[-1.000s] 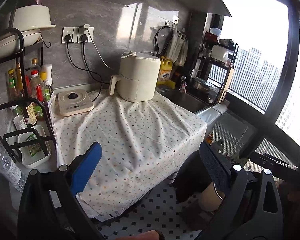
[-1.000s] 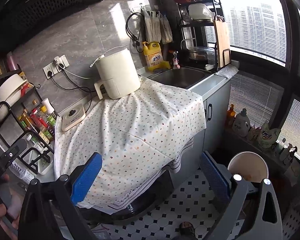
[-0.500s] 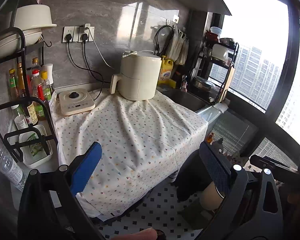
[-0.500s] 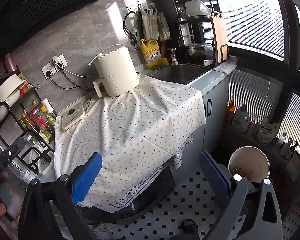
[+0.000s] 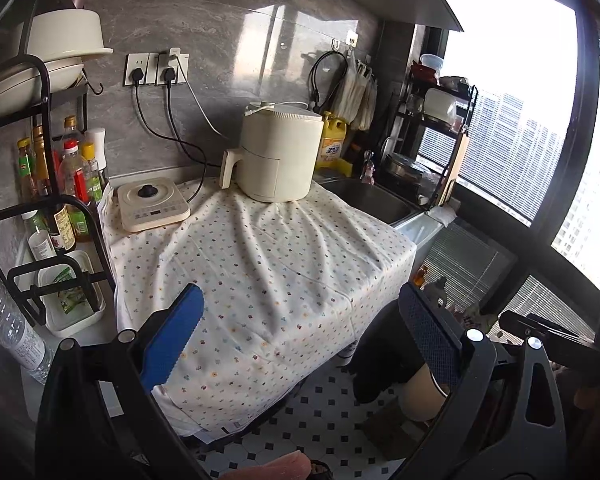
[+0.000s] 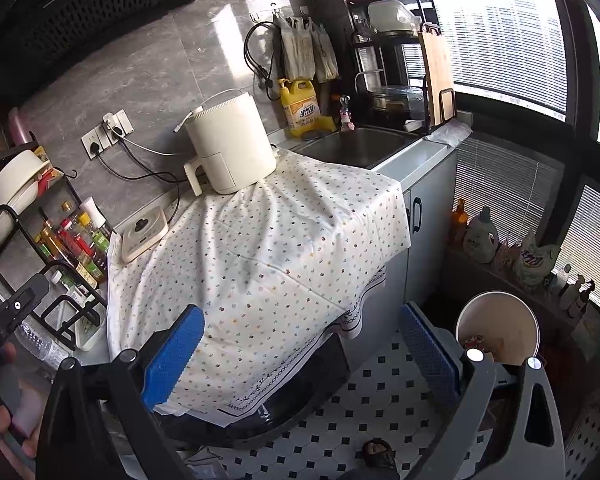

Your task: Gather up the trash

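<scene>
Gaping wide with nothing between its blue pads, the left gripper (image 5: 300, 340) hangs at the bottom of its view, aimed over the near edge of the spotted cloth (image 5: 260, 264). The right gripper (image 6: 300, 352) is likewise spread and empty at the bottom of its own frame, pointed at the same cloth-covered counter from further right. Both look poised to pinch something small, which would explain the broad stance of the fingers.

Moving outward, the cloth fills the middle of both views and appears bare: no scrap or wrapper shows on it. A cream air fryer (image 5: 278, 152) stands at its far edge, upper centre, and a small induction cooker (image 5: 152, 208) sits at centre left, both pushed back toward the wall, presumably to keep the working area free.

The bin (image 6: 498, 328) sits on the tiled floor at the lower right of the right wrist view, its mouth up and within easy drop of that gripper. Some colourful bits lie in its bottom, likely trash, though too small to identify. That fits either a collection nearly done or one with pieces lying out of sight.
</scene>
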Demonstrator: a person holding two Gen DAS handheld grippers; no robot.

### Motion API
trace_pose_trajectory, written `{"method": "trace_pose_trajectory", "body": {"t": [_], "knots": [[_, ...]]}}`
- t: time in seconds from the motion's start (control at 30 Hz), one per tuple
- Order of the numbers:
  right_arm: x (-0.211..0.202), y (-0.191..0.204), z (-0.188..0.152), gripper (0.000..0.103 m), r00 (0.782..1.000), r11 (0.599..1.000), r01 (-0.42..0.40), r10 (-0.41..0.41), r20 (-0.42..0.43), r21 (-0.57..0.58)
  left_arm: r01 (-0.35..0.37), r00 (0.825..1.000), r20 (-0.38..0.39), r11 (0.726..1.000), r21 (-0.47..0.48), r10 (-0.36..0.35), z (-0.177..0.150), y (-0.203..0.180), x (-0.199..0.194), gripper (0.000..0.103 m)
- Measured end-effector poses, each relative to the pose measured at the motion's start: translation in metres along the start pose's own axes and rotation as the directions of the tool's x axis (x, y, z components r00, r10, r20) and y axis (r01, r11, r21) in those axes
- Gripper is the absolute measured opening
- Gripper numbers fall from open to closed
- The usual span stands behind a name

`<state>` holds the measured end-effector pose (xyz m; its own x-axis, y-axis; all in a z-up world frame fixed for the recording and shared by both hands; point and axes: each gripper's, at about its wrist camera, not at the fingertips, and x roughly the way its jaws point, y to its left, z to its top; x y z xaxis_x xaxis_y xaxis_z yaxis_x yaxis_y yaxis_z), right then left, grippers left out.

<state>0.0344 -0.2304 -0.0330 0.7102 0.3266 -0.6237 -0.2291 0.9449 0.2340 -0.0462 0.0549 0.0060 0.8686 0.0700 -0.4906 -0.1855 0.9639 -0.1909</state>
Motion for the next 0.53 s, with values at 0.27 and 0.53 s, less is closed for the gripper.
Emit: {"method": "trace_pose_trajectory", "body": {"t": [0.27, 0.53], "knots": [[0.018, -0.001, -0.007, 0.095, 0.999, 1.000, 0.013, -0.013, -0.041, 0.002, 0.000, 1.000, -0.030, 1.000, 0.001, 0.000, -0.008, -0.002, 0.013, 0.097], [0.034, -0.003, -0.008, 0.095, 0.998, 0.999, 0.037, -0.037, -0.059, -0.005, -0.001, 0.997, -0.075, 1.000, -0.020, -0.001, -0.011, 0.007, 0.043, 0.097]]}}
